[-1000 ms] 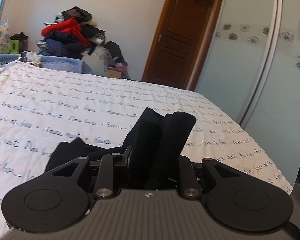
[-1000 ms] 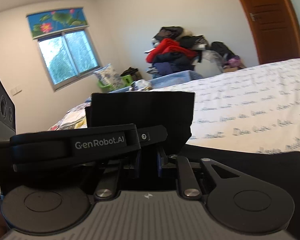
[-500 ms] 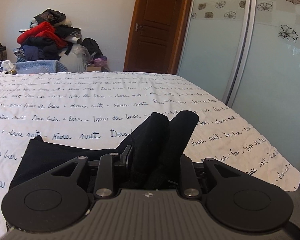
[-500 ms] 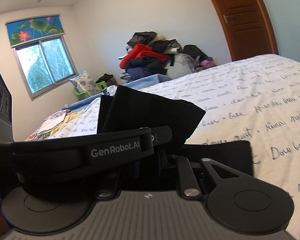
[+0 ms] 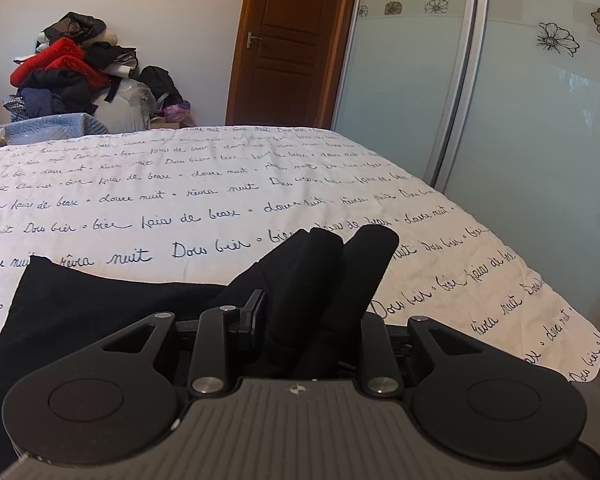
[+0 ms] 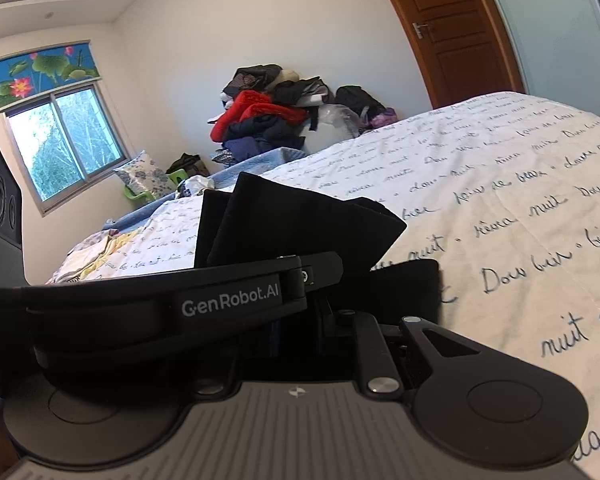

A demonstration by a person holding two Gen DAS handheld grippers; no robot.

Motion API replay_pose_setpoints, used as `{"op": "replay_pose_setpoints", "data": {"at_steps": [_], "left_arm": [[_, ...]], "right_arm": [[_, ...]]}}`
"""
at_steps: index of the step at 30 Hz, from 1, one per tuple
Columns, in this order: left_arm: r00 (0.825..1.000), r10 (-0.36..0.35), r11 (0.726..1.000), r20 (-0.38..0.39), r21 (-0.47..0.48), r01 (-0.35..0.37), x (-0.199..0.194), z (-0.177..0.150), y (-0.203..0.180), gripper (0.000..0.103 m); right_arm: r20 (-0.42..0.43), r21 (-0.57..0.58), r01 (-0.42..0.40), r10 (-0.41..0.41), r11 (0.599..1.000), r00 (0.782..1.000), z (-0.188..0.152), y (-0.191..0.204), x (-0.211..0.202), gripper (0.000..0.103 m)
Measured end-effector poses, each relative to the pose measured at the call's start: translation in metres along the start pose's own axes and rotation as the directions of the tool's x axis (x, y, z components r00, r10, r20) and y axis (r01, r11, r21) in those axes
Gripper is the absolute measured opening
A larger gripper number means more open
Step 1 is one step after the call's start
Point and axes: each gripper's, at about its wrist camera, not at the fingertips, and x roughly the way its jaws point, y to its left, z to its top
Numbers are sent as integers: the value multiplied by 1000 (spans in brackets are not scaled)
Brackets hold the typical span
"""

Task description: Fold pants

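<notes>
Pants (image 5: 324, 280), black, bunched in left gripper (image 5: 312, 320); right gripper (image 6: 296, 312) apparently pinching their folded edge above bedspread (image 5: 180, 184).

The pants (image 5: 100, 304) are showing plain black. The bedspread (image 5: 204, 184) is showing white with dark blue handwriting. The door (image 5: 288, 40) is looking brown; the clothes pile (image 6: 260, 116) is showing red.

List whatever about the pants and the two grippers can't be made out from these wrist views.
- Left gripper, left wrist view: its fingertips are buried in bunched black pants.
- Right gripper, right wrist view: its jaws are hidden behind the other gripper's branded body and the pants' raised fold.
- The pants' full outline: cut off by gripper bodies and the frame edges in both views.
- Bed cover under the pants: hidden.
</notes>
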Motion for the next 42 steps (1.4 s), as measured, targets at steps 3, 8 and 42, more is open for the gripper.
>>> {"op": "replay_pose_setpoints", "data": {"at_steps": [3, 8, 42], "left_arm": [[1000, -9, 1000, -5, 8, 9, 3, -1, -4, 30], [998, -49, 998, -37, 27, 50, 10, -7, -11, 45], [967, 228, 972, -112, -38, -234, -8, 1, 129, 87]], "right_arm": [[1, 4, 11, -11, 1000, 1000, -1, -3, -4, 16], [-20, 29, 35, -34, 999, 999, -3, -10, -7, 17], [-75, 192, 11, 4, 981, 997, -17, -42, -60, 53]]}}
